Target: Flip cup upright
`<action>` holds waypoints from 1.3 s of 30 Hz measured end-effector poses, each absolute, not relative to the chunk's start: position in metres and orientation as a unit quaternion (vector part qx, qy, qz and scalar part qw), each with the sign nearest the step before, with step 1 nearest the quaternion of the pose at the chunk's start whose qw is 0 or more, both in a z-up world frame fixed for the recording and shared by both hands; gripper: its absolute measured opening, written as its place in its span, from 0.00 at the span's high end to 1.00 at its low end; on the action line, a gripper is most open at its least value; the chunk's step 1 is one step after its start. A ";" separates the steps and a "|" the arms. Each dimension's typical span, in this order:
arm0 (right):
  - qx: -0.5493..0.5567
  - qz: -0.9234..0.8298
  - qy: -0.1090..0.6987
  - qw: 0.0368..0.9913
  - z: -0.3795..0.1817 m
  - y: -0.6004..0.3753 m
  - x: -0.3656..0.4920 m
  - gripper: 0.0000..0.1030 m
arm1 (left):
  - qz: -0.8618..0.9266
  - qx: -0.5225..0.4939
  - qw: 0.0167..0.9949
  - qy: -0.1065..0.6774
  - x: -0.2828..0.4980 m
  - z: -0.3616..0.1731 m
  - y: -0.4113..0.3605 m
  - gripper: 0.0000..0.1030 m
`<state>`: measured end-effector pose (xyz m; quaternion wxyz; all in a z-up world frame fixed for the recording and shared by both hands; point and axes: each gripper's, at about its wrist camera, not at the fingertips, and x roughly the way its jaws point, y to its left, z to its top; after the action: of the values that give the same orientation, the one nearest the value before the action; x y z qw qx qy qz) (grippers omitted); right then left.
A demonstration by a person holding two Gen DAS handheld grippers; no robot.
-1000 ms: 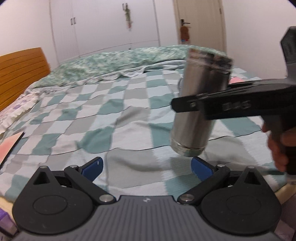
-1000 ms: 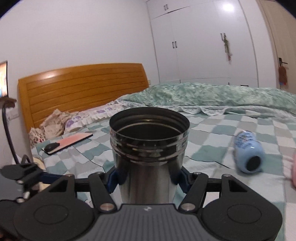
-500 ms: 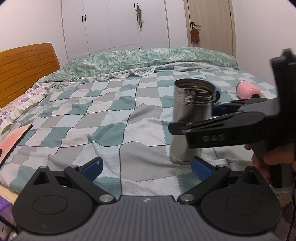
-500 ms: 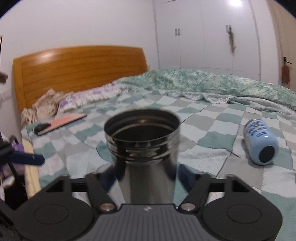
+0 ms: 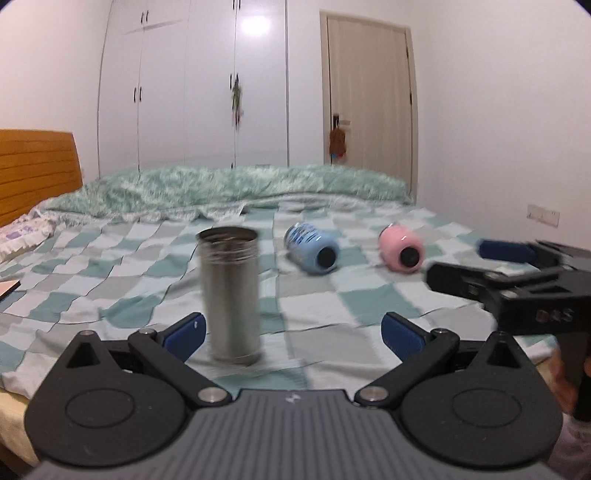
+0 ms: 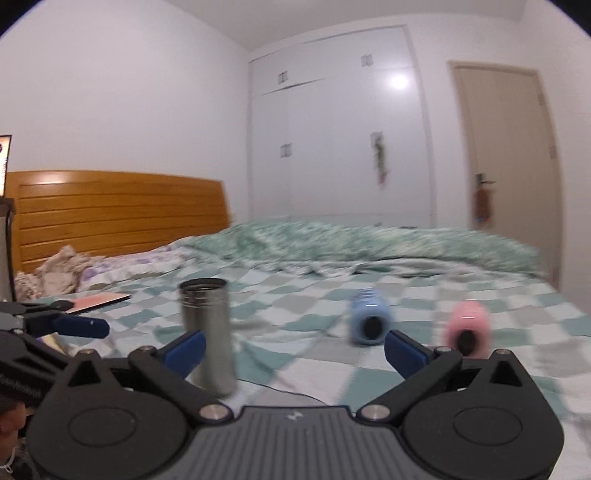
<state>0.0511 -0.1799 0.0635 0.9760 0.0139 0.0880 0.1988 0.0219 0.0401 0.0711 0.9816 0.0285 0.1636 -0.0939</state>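
Here the bed with its checked cover carries the steel cup upright, mouth up. Beyond it lie a blue bottle and a pink bottle on their sides. My left fingers and right fingers gape wide, holding nothing.

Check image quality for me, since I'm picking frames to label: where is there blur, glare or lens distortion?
Left wrist view: the upright steel cup is smeared sideways, the light blue bottle and pink bottle softer; ceiling-light glare on the white wardrobe.
Right wrist view: heavier motion blur across the checked bedspread and both bottles; fisheye bends the beige door.
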 end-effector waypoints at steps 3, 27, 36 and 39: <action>0.002 0.167 0.077 0.983 0.056 -0.211 0.022 0.00 | -0.088 0.028 0.985 0.147 0.013 0.062 0.019 0.00; -0.022 0.087 0.075 0.993 -0.002 -0.256 -0.024 0.00 | -0.040 0.016 0.993 0.108 -0.008 -0.006 -0.007 0.00; -0.015 0.085 0.072 0.994 -0.003 -0.258 -0.027 0.00 | -0.042 0.029 0.994 0.096 -0.012 -0.007 -0.012 0.00; -0.017 0.085 0.070 0.994 -0.003 -0.257 -0.028 0.00 | -0.042 0.029 0.994 0.096 -0.012 -0.007 -0.012 0.00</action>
<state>-0.0283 -0.2573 -0.0034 0.9937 -0.0169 0.0704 0.0850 -0.0119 -0.0122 -0.0073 0.9941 0.0290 0.0957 -0.0423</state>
